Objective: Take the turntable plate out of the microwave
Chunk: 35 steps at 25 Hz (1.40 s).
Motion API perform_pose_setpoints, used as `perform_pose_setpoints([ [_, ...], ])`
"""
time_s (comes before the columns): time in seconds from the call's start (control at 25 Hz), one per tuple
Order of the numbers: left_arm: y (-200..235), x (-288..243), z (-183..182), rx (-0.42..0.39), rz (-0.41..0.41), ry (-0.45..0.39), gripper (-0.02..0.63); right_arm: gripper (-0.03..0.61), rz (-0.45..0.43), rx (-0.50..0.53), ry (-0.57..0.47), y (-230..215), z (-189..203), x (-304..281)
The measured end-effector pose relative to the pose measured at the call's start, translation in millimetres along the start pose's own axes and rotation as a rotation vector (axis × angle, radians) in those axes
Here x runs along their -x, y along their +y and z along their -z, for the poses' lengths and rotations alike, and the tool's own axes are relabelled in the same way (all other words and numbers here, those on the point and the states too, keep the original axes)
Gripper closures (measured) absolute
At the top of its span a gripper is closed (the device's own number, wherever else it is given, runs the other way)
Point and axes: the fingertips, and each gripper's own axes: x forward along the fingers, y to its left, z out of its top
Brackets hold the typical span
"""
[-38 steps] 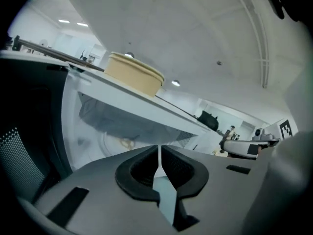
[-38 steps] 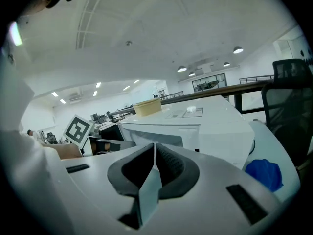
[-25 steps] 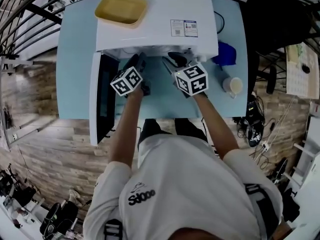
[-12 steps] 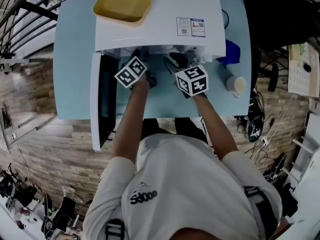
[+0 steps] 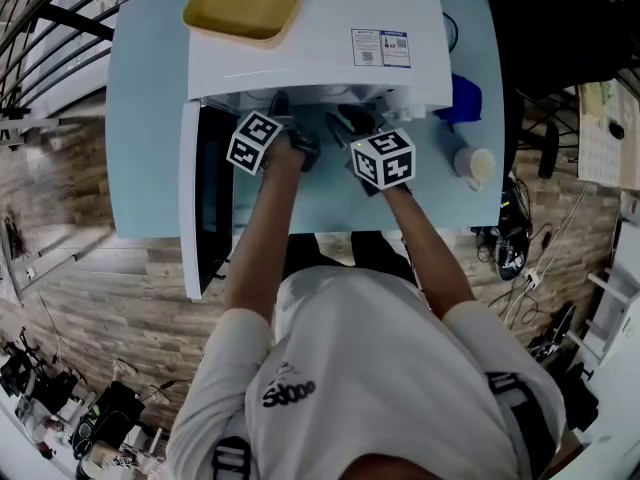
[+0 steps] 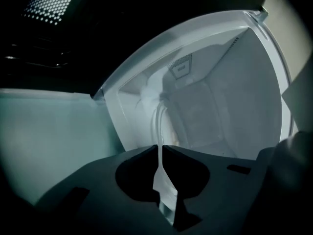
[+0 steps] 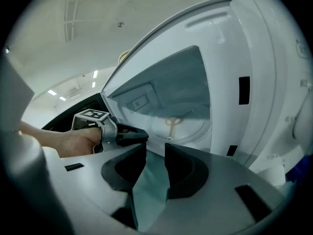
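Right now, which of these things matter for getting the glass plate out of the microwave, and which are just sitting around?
Part of the job: microwave, door open; turntable plate inside; left gripper, jaws just closed on the plate's rim; right gripper, open and empty.
Just lying about: yellow tray on the microwave; cup and blue object beside it.

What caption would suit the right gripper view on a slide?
Right gripper, jaws apart, faces the open microwave with the glass turntable plate inside.
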Motion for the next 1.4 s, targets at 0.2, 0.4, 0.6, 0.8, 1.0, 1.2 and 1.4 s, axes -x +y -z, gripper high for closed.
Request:
perform_pose_setpoints([
  [0.2,1,0,3,0.044,0.014,0.004,0.577,0.479,0.017,-0.015,0.004,-5,5,-6],
  [0.4,-2,3,1,0.042,0.048,0.003,0.58,0.465,-0.006,-0.114,-0.014,-7,10,-18],
  [0.6,-4,4,2,0.041,0.072,0.006,0.58,0.439,-0.071,-0.34,-0.046,-13,10,-36],
  [0.8,-6,6,3,0.044,0.077,0.01,0.58,0.407,-0.112,-0.532,-0.067,-21,10,-54],
  [1.0,-9,9,2,0.037,0.083,0.001,0.581,0.408,-0.06,-0.596,-0.1,-29,5,-66],
  [1.2,-10,8,2,0.012,0.077,0.011,0.58,0.459,-0.017,-0.659,-0.134,-35,5,-67],
  [1.4,-13,10,2,0.018,0.087,0.003,0.581,0.479,0.0,-0.752,-0.182,-39,5,-67],
])
